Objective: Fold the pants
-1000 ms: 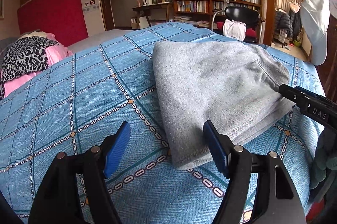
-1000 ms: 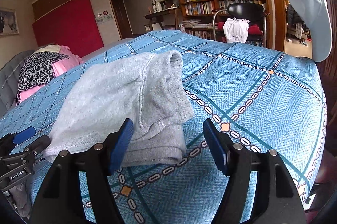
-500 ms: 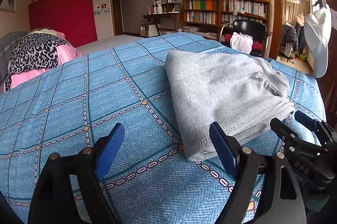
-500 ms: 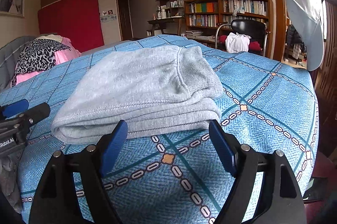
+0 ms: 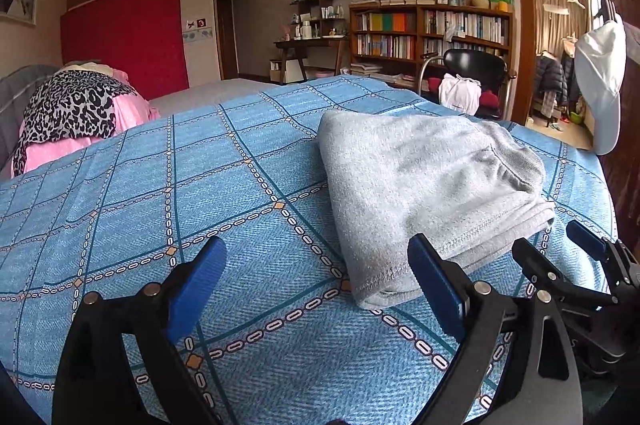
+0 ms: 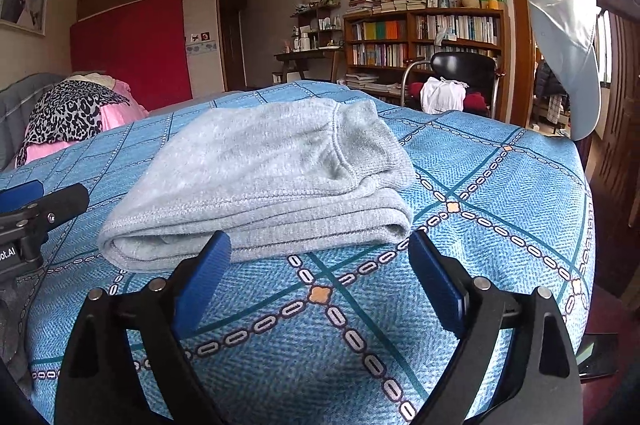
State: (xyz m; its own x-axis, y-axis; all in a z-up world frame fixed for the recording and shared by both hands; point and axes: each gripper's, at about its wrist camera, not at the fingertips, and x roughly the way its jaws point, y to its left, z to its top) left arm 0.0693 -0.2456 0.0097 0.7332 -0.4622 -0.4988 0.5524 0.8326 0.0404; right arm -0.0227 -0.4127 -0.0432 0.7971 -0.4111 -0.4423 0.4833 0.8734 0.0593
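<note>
Grey pants (image 6: 260, 177): one folded bundle; two claws open.

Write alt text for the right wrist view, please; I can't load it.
Folded grey pants lie in a compact stack on a blue patterned bedspread, just beyond the right tool, whose jaws have just been opening and hold nothing. The left tool shows at the left edge.

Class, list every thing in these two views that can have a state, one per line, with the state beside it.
Grey pants: folded into a stack, lying on the bed, not held.
Left gripper: jaws wide, just been opening, nothing between them.
Right gripper: jaws wide, just been opening, nothing gripped.
White cap: hanging.
</note>
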